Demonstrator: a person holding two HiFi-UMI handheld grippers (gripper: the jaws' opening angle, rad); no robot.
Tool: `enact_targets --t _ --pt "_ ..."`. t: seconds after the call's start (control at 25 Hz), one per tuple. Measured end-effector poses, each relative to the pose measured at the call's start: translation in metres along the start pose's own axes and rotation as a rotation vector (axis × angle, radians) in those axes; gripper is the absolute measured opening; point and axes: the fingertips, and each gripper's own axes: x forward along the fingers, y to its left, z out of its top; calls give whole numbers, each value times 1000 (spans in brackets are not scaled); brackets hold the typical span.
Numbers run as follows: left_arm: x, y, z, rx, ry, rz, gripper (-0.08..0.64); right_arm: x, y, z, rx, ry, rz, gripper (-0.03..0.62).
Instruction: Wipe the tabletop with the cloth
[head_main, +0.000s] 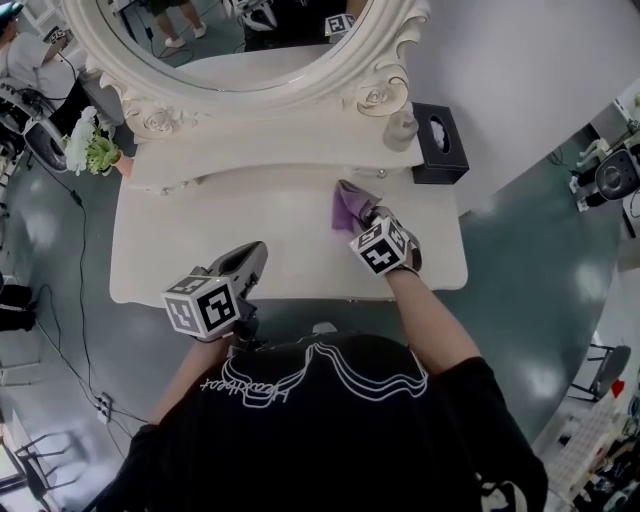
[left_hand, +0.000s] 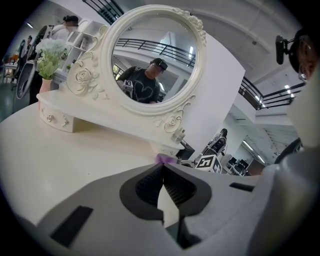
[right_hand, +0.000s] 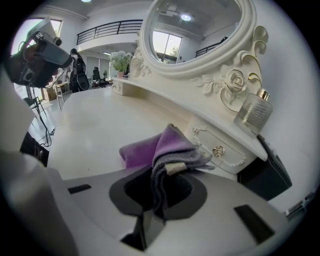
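Observation:
A purple and grey cloth (head_main: 351, 206) (right_hand: 160, 150) lies bunched on the right part of the white tabletop (head_main: 200, 240), close to the drawer front. My right gripper (head_main: 372, 216) (right_hand: 159, 172) is shut on the cloth's near edge, and the fabric runs down between its jaws. Near the table's front edge on the left, my left gripper (head_main: 252, 256) (left_hand: 162, 172) is shut with nothing in it, its jaw tips meeting. In the left gripper view a sliver of the cloth (left_hand: 163, 159) shows just beyond the jaws.
An ornate oval mirror (head_main: 240, 40) on a raised shelf with small drawers (right_hand: 217, 150) fills the back. A glass bottle (right_hand: 254, 112) and a black tissue box (head_main: 438, 142) stand at the right, a flower vase (head_main: 92, 145) at the left.

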Motion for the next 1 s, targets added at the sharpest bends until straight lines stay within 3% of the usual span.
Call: enact_targets --t 1.0 --pt "63 -60 -17 42 56 -116 5 -43 -70 -79 106 49 -115 46"
